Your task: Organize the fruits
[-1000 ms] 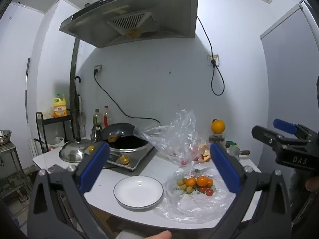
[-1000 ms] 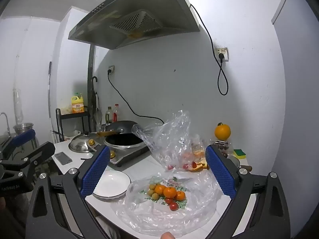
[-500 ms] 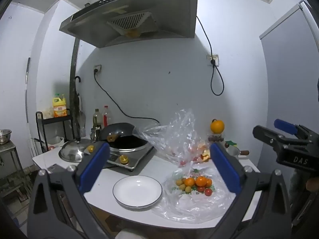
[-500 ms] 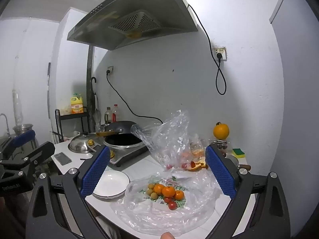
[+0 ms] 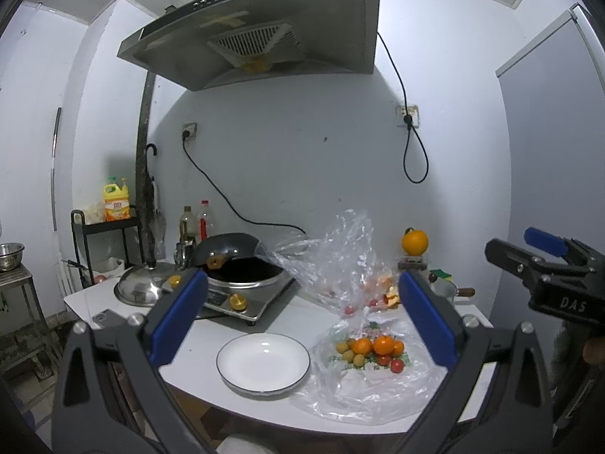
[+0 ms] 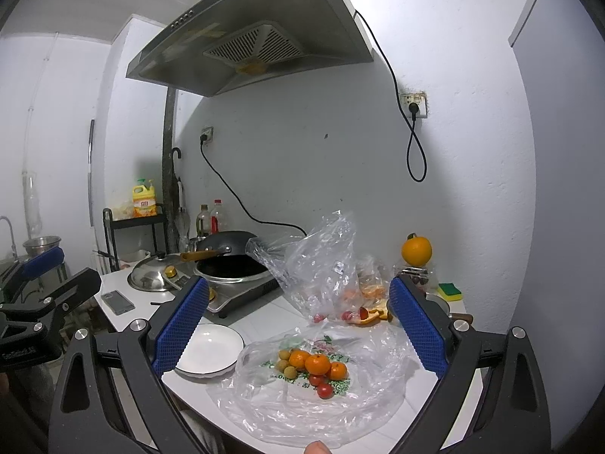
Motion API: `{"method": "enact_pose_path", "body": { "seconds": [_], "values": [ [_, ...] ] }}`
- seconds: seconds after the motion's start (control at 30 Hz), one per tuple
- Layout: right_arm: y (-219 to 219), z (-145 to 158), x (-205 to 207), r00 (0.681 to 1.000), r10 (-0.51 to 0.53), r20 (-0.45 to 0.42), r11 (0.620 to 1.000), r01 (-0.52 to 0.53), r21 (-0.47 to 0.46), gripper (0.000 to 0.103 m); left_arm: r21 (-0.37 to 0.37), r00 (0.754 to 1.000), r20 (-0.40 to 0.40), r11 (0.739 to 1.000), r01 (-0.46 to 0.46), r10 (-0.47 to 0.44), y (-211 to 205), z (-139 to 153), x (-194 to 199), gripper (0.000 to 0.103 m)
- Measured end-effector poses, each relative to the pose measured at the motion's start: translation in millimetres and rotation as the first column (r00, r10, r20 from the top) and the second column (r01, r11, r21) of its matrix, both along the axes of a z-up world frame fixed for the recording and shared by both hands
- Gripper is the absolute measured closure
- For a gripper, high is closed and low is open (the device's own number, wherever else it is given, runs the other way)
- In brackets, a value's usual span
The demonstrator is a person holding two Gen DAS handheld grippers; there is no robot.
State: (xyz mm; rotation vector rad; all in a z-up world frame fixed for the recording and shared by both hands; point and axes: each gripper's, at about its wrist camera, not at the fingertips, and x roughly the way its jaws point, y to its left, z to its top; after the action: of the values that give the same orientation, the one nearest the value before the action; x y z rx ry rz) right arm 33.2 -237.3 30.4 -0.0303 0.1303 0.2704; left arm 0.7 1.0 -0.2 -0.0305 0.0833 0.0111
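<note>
Both grippers, left gripper (image 5: 302, 316) and right gripper (image 6: 298, 321), are black frames with silver screws and blue textured finger pads (image 6: 180, 330); "DAS" lettering marks one.

A white tabletop (image 5: 211, 344) carries an empty plate (image 5: 263, 362), a flattened plastic bag (image 6: 298, 405) of small fruits (image 6: 314, 365), a stove (image 5: 242, 299), a pot lid (image 5: 141, 289) and a phone (image 6: 118, 302).

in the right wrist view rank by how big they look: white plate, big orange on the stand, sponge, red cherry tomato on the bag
1. white plate
2. big orange
3. sponge
4. red cherry tomato

The plate sits nearer the camera than the orange and sponge, but its lead looks safe.
</note>
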Motion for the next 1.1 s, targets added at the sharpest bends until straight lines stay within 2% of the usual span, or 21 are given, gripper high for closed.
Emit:
{"method": "enact_pose_path", "body": {
  "seconds": [1.1],
  "values": [
    [0.4, 0.7, -0.8, 1.000, 0.001, -0.009, 1.000, -0.001, -0.003, 0.005, 0.000, 1.000, 0.010, 1.000, -0.001, 0.001, 4.4, 3.3, -3.2, 0.001]
  ]
}}
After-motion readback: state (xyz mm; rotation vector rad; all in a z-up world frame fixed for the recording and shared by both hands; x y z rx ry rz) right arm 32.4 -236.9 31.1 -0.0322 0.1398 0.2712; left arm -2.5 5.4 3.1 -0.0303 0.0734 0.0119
